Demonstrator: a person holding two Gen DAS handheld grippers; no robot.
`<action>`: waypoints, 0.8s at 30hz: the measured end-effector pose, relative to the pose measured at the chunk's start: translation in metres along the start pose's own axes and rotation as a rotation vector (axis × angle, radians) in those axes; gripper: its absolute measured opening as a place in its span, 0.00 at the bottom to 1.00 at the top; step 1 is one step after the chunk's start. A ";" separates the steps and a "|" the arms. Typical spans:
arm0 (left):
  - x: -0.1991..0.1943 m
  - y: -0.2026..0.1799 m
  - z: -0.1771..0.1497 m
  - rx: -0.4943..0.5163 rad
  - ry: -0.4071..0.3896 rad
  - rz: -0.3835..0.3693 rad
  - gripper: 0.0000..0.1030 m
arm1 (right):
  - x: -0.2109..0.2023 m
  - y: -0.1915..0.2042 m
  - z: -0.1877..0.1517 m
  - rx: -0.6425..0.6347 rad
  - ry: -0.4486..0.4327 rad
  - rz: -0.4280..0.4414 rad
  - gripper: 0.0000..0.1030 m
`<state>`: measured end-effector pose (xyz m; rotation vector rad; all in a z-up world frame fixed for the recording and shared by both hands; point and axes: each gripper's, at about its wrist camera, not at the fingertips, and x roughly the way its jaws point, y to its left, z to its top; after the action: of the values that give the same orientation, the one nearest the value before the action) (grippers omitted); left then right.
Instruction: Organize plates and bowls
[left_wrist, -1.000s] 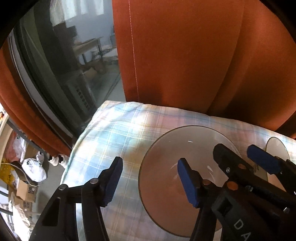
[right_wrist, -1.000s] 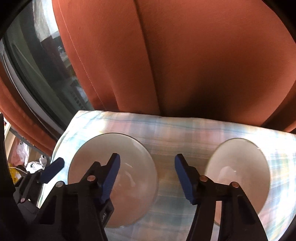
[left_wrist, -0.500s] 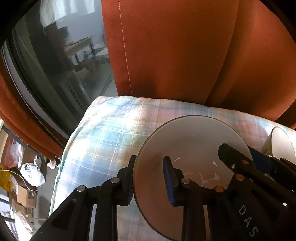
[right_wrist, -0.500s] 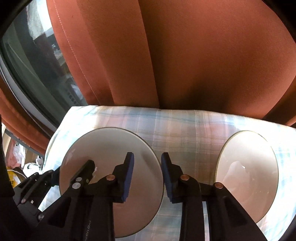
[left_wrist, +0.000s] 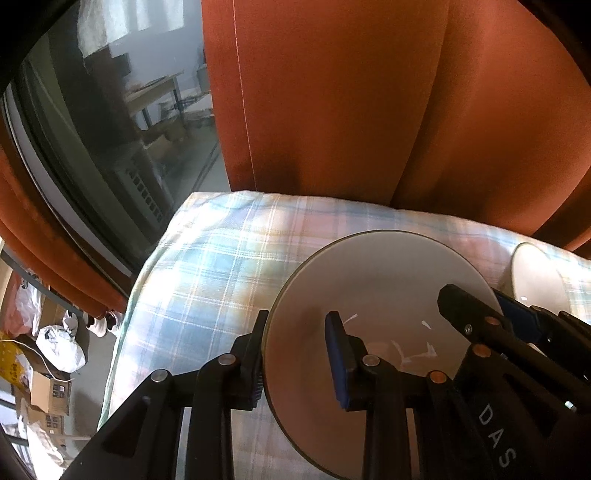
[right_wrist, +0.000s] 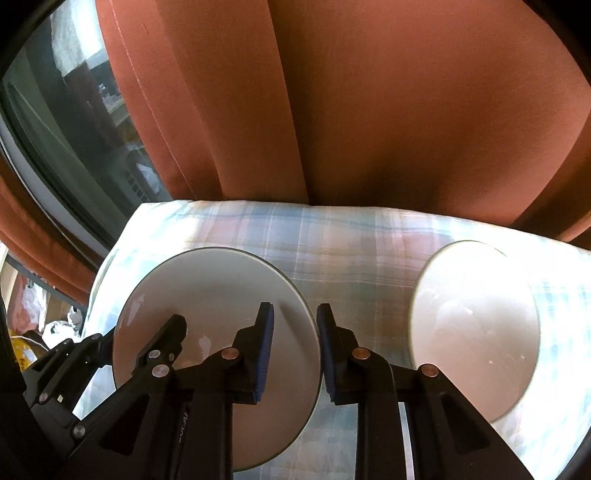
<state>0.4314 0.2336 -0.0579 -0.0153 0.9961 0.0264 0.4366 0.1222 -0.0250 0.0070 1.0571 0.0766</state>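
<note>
A white bowl (left_wrist: 388, 277) (right_wrist: 214, 280) rests on the plaid cloth, held from both sides. My left gripper (left_wrist: 295, 358) is shut on its left rim, one blue pad inside the bowl and one outside. My right gripper (right_wrist: 293, 350) straddles the opposite rim, its jaws closing with the pads against the bowl wall. In the left wrist view the right gripper's fingers (left_wrist: 476, 314) reach over the bowl's far side. A second white bowl (right_wrist: 476, 332) (left_wrist: 532, 273) stands apart to the right on the cloth.
The plaid cloth (right_wrist: 351, 236) covers a soft cushion-like surface that drops off at its left edge (left_wrist: 147, 295). Orange curtains (left_wrist: 351, 110) hang right behind it. A dark window (left_wrist: 110, 129) is at the left, with boxes and bags (left_wrist: 55, 362) on the floor below.
Both grippers went from wide open to closed onto the near bowl's rim, left on the left side, right on the right side. The hands have hardly moved.
</note>
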 end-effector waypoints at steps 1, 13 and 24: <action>-0.004 0.000 0.000 -0.001 -0.003 -0.002 0.26 | -0.004 0.000 0.000 0.000 -0.003 -0.001 0.27; -0.074 -0.013 -0.004 0.039 -0.092 -0.056 0.26 | -0.083 -0.004 -0.010 0.021 -0.091 -0.050 0.27; -0.127 -0.045 -0.036 0.060 -0.125 -0.054 0.27 | -0.144 -0.031 -0.045 0.050 -0.136 -0.053 0.27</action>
<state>0.3335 0.1857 0.0286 0.0144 0.8709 -0.0517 0.3289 0.0806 0.0770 0.0285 0.9223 0.0014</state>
